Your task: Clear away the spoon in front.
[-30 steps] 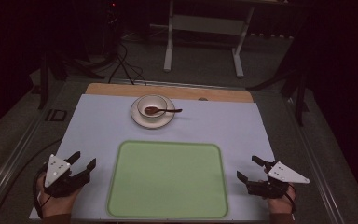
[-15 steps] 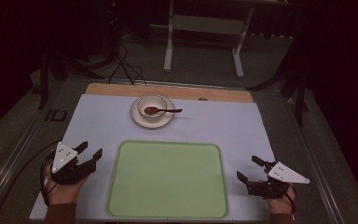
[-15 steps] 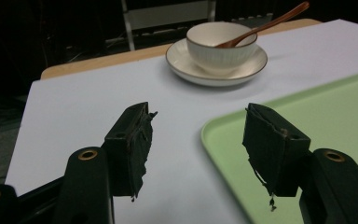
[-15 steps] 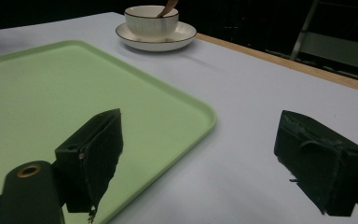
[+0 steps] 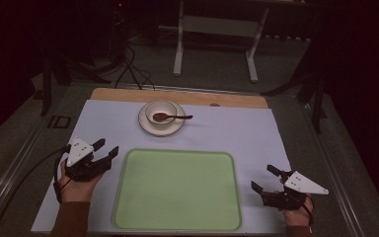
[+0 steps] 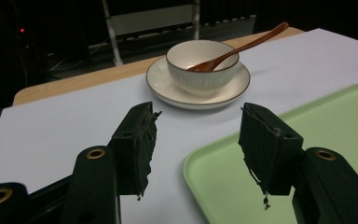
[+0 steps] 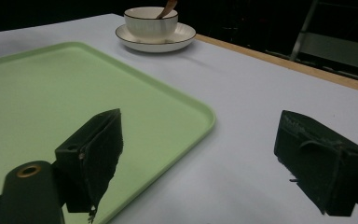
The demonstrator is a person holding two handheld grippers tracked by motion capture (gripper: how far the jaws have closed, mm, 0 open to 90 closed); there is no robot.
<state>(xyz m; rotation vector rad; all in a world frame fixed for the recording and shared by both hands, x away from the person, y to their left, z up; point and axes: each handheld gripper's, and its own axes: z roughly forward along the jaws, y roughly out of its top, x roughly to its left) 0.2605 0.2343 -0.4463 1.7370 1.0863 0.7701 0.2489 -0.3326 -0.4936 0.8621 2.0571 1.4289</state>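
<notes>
The white ribbed ceramic bowl (image 5: 161, 112) sits on a white round saucer (image 5: 162, 126) at the far middle of the table (image 5: 256, 133), with a brown wooden spoon (image 5: 170, 117) resting in it, handle jutting over the rim. The left gripper (image 5: 104, 150) hangs above the table just left of the pale green plastic tray (image 5: 177, 190), pointed toward the bowl; its jaws have just been closing a little yet stand apart with nothing between them. The right gripper (image 5: 262, 178) rests near the tray's right edge, jaws wide apart and empty.

The loose stack is the likely trouble: pinching the bowl's rim could tip the spoon out or drag the saucer. A grab on the saucer alone may let the bowl slide. The left jaws could also clip the tray's raised edge on the way.
</notes>
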